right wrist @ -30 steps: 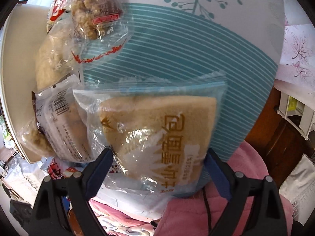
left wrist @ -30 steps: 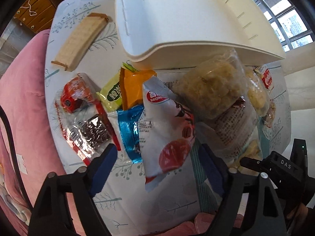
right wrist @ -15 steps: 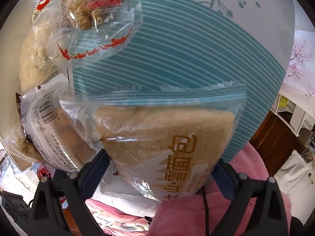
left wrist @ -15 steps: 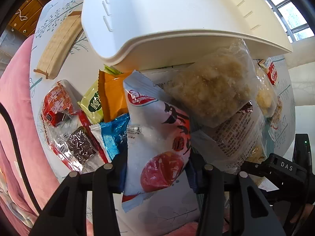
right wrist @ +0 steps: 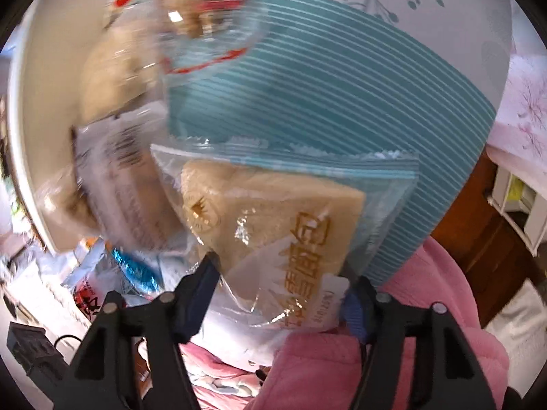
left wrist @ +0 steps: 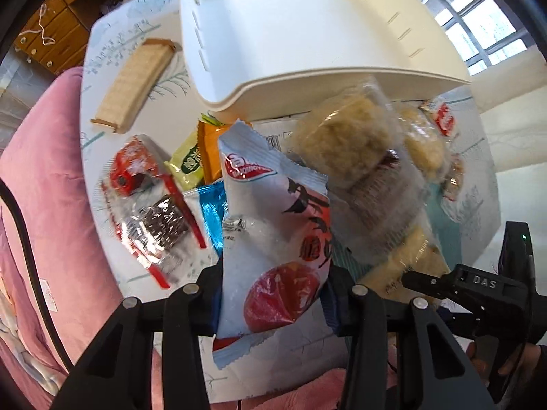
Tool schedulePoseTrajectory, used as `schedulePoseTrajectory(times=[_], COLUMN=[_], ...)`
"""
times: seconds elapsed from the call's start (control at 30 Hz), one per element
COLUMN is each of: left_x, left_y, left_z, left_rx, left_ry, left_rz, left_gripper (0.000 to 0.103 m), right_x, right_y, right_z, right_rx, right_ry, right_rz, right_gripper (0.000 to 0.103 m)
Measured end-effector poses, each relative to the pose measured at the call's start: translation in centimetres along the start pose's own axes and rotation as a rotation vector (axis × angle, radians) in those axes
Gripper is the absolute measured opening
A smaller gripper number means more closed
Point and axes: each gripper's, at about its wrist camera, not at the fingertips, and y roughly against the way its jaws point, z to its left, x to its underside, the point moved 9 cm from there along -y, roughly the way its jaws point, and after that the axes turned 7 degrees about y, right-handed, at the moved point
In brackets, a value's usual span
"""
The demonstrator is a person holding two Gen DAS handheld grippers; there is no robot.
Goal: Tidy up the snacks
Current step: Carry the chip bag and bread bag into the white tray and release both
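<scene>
The left gripper (left wrist: 273, 304) pinches a glossy white snack pouch (left wrist: 273, 239), its crinkled edge at 12 o'clock near the white plastic bin (left wrist: 307, 51), while the right gripper (right wrist: 282, 294), jaws just closing, clamps a clear-wrapped bread slice (right wrist: 270, 218).

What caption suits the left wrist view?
Left hand-held gripper shut on a white snack packet below a white bin.

We find the table (left wrist: 102, 78) crowded: packets (left wrist: 345, 143) pile against the white bin (left wrist: 307, 51) at the far edge. Bare cloth lies only around the wafer bar (left wrist: 135, 82) near the far-left corner, and on the striped patch (right wrist: 342, 95).
</scene>
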Motion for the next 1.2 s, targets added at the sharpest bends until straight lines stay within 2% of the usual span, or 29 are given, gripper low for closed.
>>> schedulePoseTrajectory(times=[0.17,0.2,0.43,0.6,0.73,0.93,1.03,1.2], left_x=[1.7,2.2,4.2,4.6,3.6,1.0,-0.7,-3.6], left_y=[3.2,3.7,7.2,9.8,12.2,15.8,17.2,18.1], left_z=[-0.2,-0.1,-1.5,-2.7,-3.7,-5.3,-6.0,-7.0], left_rx=[-0.001,0.001,-0.012,-0.013,-0.03,-0.069,-0.089,-0.094], left_ry=[-0.009,-0.014,-0.055,-0.058,-0.045,0.02,0.058,0.125], left_rz=[-0.053,-0.063,-0.09,-0.128,-0.184,-0.284,-0.332,-0.399], left_gripper=[0.043,0.043,0.044,0.044,0.044,0.044,0.044,0.044], right_x=[1.1,1.7,4.2,5.6,6.0,4.4,3.2,1.0], right_y=[0.4,0.2,2.1,3.8,7.6,13.9,17.3,20.9], right_z=[-0.2,-0.2,1.2,3.7,5.3,9.6,11.4,15.2], right_rx=[-0.039,-0.044,-0.098,-0.119,-0.14,-0.154,-0.166,-0.182], right_ry=[0.061,0.079,0.205,0.302,0.429,0.622,0.73,0.892], right_rz=[-0.024,-0.036,-0.11,-0.122,-0.126,-0.14,-0.169,-0.234], right_gripper=[0.045,0.032,0.02,0.018,0.018,0.018,0.018,0.018])
